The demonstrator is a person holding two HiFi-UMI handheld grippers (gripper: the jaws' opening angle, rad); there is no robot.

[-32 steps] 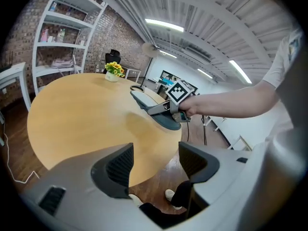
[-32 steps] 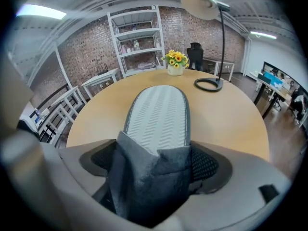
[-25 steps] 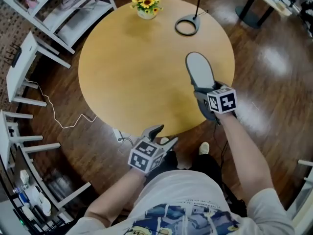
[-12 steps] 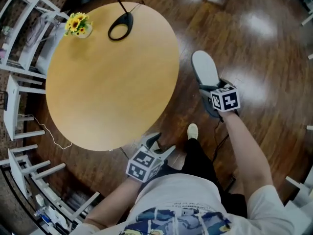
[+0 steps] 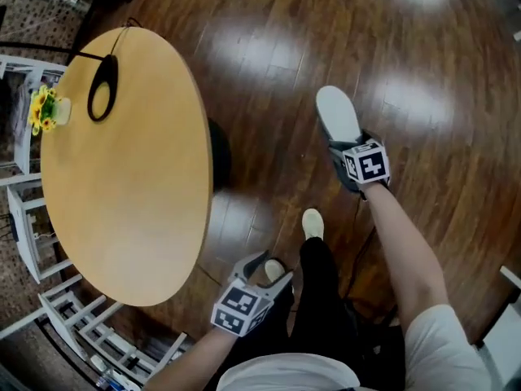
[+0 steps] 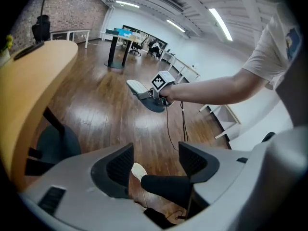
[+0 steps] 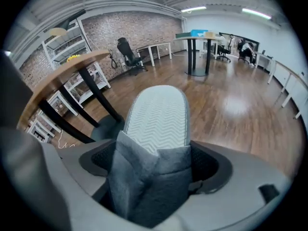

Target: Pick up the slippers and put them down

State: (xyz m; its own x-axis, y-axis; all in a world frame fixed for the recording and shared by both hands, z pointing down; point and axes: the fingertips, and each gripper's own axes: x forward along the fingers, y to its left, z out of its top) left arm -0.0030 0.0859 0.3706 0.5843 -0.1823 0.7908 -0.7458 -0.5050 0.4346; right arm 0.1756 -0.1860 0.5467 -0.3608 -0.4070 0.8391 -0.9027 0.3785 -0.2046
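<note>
A grey slipper [image 5: 338,117] with a pale zigzag sole hangs in the air above the wooden floor, sole turned up. My right gripper [image 5: 348,155] is shut on its dark fabric upper. In the right gripper view the slipper [image 7: 156,129] fills the space between the jaws and its heel points away. My left gripper [image 5: 269,265] is open and holds nothing; it hangs low beside the person's legs. The left gripper view shows its jaws [image 6: 155,163] apart, and the slipper [image 6: 143,94] far off in the right gripper.
A round wooden table [image 5: 122,186] stands at the left, with a black ring lamp base [image 5: 102,88] and a small pot of yellow flowers [image 5: 46,109] on it. White racks [image 5: 32,243] stand beyond it. The person's pale shoe [image 5: 313,223] rests on the floor, and a dark cable [image 5: 358,251] trails there.
The view has swung away from the table to the floor. My right gripper has carried the slipper off the tabletop to above the floor. The left gripper dropped lower beside the legs.
</note>
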